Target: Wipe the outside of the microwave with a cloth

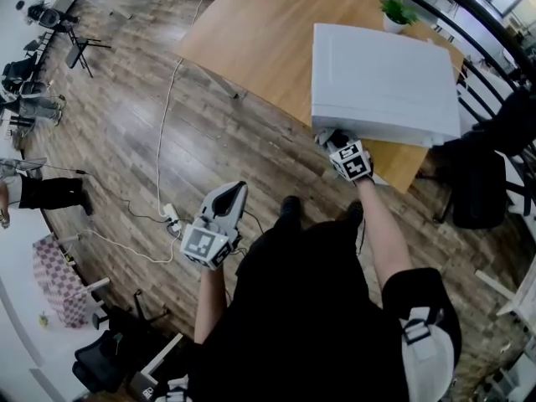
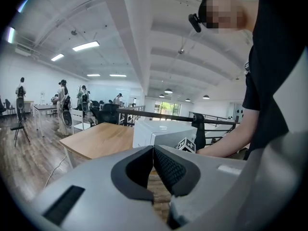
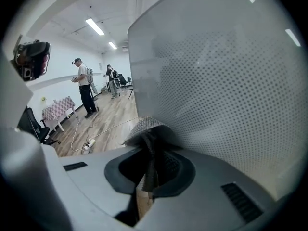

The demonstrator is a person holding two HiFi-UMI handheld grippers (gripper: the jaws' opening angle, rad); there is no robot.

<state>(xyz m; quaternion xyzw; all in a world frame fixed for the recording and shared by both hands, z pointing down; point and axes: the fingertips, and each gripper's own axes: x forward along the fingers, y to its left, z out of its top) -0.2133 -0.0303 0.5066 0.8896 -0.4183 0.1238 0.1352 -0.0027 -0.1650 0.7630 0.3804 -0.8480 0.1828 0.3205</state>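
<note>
The white microwave stands on the near right corner of a wooden table. My right gripper is at the microwave's near face, shut on a grey cloth whose bunched tip lies against the dotted door panel. In the head view the cloth shows only as a small grey bit at the lower left corner of that face. My left gripper hangs away from the table over the floor, shut with nothing between its black pads. The left gripper view shows the microwave from a distance.
A white cable and power strip lie on the wood floor left of me. A small potted plant sits on the table behind the microwave. A black railing and a black chair stand to the right. People stand farther off.
</note>
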